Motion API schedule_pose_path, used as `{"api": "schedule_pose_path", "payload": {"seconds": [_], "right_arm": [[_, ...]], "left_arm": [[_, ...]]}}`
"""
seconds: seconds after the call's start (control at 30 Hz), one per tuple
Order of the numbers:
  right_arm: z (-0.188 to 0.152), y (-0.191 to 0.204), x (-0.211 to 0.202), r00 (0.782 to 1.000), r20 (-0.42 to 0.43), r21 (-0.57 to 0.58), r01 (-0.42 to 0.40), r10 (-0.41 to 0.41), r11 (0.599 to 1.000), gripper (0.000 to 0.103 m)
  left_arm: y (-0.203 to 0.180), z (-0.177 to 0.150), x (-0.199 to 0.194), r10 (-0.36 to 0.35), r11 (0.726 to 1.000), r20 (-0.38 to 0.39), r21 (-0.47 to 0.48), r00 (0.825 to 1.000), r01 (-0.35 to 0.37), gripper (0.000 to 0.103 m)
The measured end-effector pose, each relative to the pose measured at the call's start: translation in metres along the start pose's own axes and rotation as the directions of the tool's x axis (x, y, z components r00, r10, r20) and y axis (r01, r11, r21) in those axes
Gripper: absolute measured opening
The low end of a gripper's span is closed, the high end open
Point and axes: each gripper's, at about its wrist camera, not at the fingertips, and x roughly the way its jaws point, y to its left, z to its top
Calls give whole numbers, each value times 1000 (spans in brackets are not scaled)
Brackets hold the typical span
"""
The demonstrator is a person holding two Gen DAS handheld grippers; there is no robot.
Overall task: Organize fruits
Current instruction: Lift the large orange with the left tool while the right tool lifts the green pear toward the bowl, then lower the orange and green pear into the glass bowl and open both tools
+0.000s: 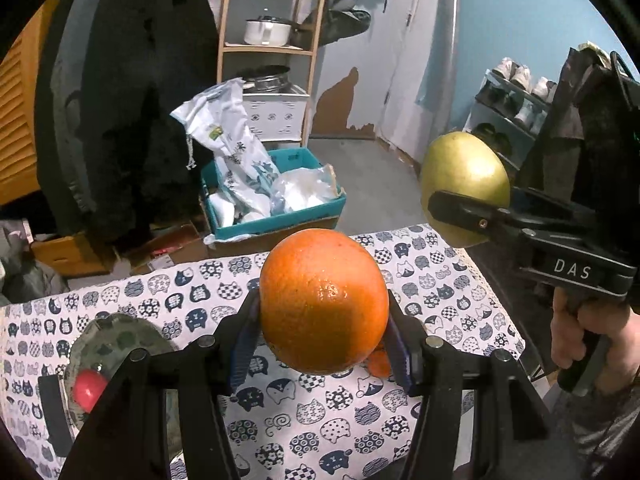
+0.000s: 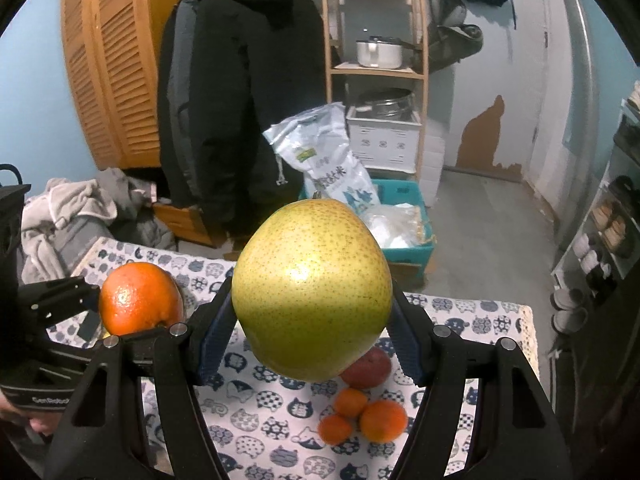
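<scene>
My left gripper (image 1: pixel 324 332) is shut on a large orange (image 1: pixel 324 300) and holds it above the cat-print tablecloth (image 1: pixel 304 420). My right gripper (image 2: pixel 312 332) is shut on a yellow-green pear (image 2: pixel 312 288), also held in the air. The pear (image 1: pixel 464 176) and right gripper (image 1: pixel 460 208) show at the right of the left wrist view. The orange (image 2: pixel 138 300) shows at the left of the right wrist view. A glass bowl (image 1: pixel 116 340) at the table's left holds a red fruit (image 1: pixel 90 390). Three small tangerines (image 2: pixel 364 420) and a reddish fruit (image 2: pixel 370 368) lie on the cloth below the pear.
Beyond the table's far edge stand a teal crate (image 1: pixel 276 220) with plastic bags, a wooden shelf (image 1: pixel 272 48) with pots, and a hanging black coat (image 1: pixel 132 100). A shoe rack (image 1: pixel 512 108) stands at the right. A heap of clothes (image 2: pixel 80 216) lies at the left.
</scene>
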Motion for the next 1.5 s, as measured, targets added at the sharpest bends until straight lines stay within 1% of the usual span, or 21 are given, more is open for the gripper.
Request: {"api": "schedule_pose_path", "payload": {"seconds": [0.23, 0.37, 0.43, 0.6, 0.8, 1.13, 1.27, 1.5], "right_arm": [[3, 22, 15, 999, -23, -14, -44, 44, 999, 70], [6, 39, 26, 997, -39, -28, -74, 73, 997, 70], [8, 48, 32, 995, -47, -35, -85, 83, 996, 70], [12, 73, 50, 991, -73, -58, -119, 114, 991, 70], [12, 104, 72, 983, -112, -87, -154, 144, 984, 70], [7, 150, 107, 969, -179, -142, -195, 168, 971, 70], [2, 168, 122, 958, -211, -160, -230, 194, 960, 70], [-13, 193, 147, 940, -268, -193, -267, 211, 944, 70]], "left_arm": [[25, -10, -7, 22, 999, -2, -43, 1000, -22, 58], [42, -16, -11, 48, 997, -1, -59, 999, -48, 58], [50, -21, -14, 49, 996, -5, -72, 999, -50, 58], [77, -33, -19, 79, 991, -13, -109, 997, -80, 58], [111, -48, -25, 132, 978, -21, -159, 991, -133, 58], [158, -73, -16, 164, 955, -84, -236, 983, -180, 58], [170, -88, -10, 184, 948, -118, -242, 976, -208, 58], [189, -109, 7, 169, 934, -188, -282, 967, -218, 58]]}}
